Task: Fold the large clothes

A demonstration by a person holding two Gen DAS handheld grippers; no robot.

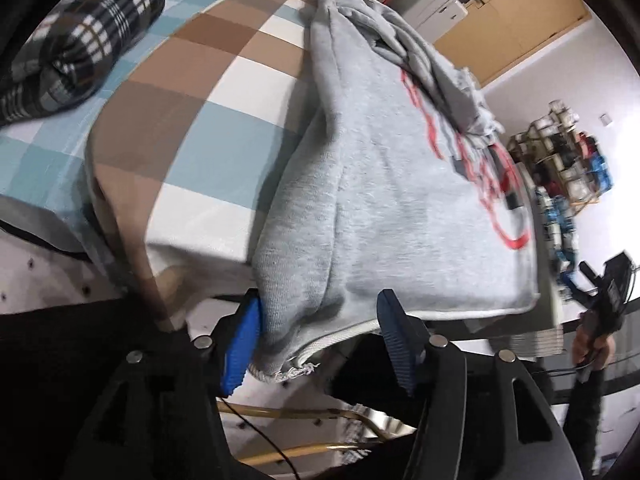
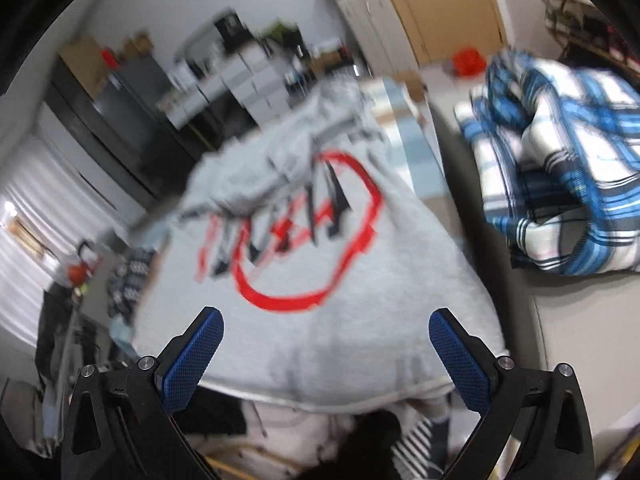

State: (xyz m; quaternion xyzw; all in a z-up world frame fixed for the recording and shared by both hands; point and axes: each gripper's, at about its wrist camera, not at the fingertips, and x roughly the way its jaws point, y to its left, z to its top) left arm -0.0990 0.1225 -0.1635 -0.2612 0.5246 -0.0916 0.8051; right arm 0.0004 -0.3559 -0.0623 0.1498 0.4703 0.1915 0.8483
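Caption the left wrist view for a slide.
Open left gripper straddles the hem corner of a grey sweatshirt on a checked bedsheet.

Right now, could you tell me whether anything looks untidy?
Yes: the grey sweatshirt is bunched at its far end, and its near corner overhangs the checked sheet, frayed, between the open left claw fingers.

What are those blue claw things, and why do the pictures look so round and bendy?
They are grabbers that a person holds, one in each hand. Each carries a tiny wide-eyed camera, which bends the picture. One picture looks out from the left grabber, the other from the right grabber. A grey sweatshirt with red print lies on a checked cover, waiting to be folded. The left grabber's open fingers sit around the sweatshirt's corner. The right one is open too, near the hem, holding nothing. Plaid bundles lie nearby.
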